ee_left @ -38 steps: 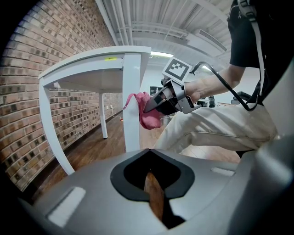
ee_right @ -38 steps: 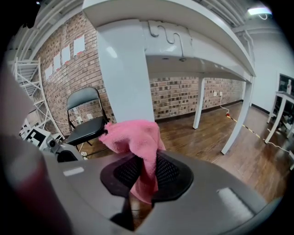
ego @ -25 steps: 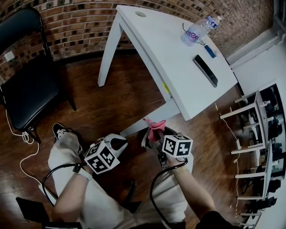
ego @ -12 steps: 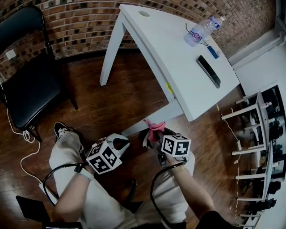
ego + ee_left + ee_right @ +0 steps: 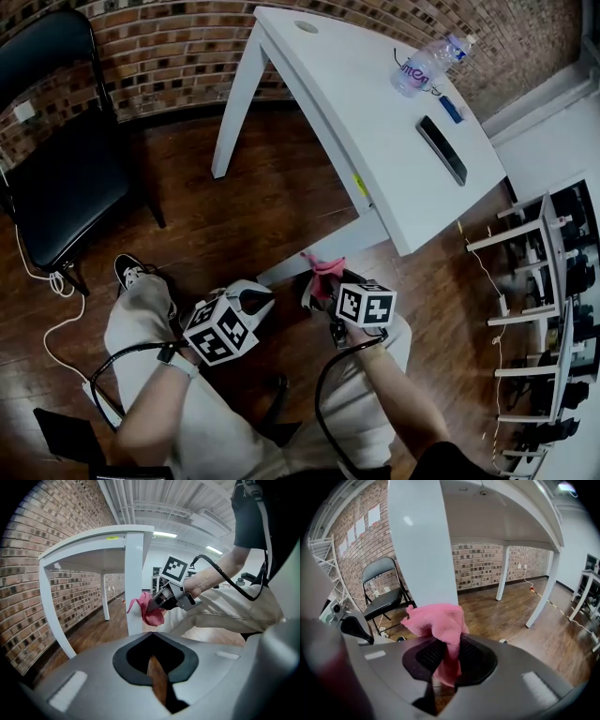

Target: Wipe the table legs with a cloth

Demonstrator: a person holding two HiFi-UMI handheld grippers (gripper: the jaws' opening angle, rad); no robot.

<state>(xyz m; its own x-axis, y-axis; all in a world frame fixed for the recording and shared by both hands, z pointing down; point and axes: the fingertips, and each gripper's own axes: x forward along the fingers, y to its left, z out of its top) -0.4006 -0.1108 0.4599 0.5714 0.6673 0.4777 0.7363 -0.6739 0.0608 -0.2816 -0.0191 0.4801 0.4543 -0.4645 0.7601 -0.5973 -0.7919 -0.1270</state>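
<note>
Jaws, right gripper view: the right gripper (image 5: pixel 445 656) is clamped on a soft pink terry cloth (image 5: pixel 438 623), with folds bunched above the pads and a tail hanging below. The cloth sits at the nearest square white-painted table leg (image 5: pixel 423 541); whether it touches cannot be confirmed here. Two more white legs stand behind, so three are counted in this view, plus one black folding chair (image 5: pixel 384 595). Handling, as a judgement: the cloth is light, limp, compressible and not fragile. It should wrap round the leg's corners but could drag out of the pinch under hard rubbing, so a hold on the bunched middle, as now, seems right. Left gripper view: the left gripper (image 5: pixel 157 681) has its jaws drawn nearly together, showing only a sliver of wooden floor, with nothing held. One cloth (image 5: pixel 147 610) lies against the side of the central leg (image 5: pixel 134 573); three legs are counted. Head view: both grippers are low beside the near leg (image 5: pixel 319 251), the left one (image 5: pixel 255 298) apart from it. Two legs are visible. On the white tabletop (image 5: pixel 366 103) are one clear plastic bottle (image 5: pixel 424 64) and one black phone (image 5: pixel 441 150).
</note>
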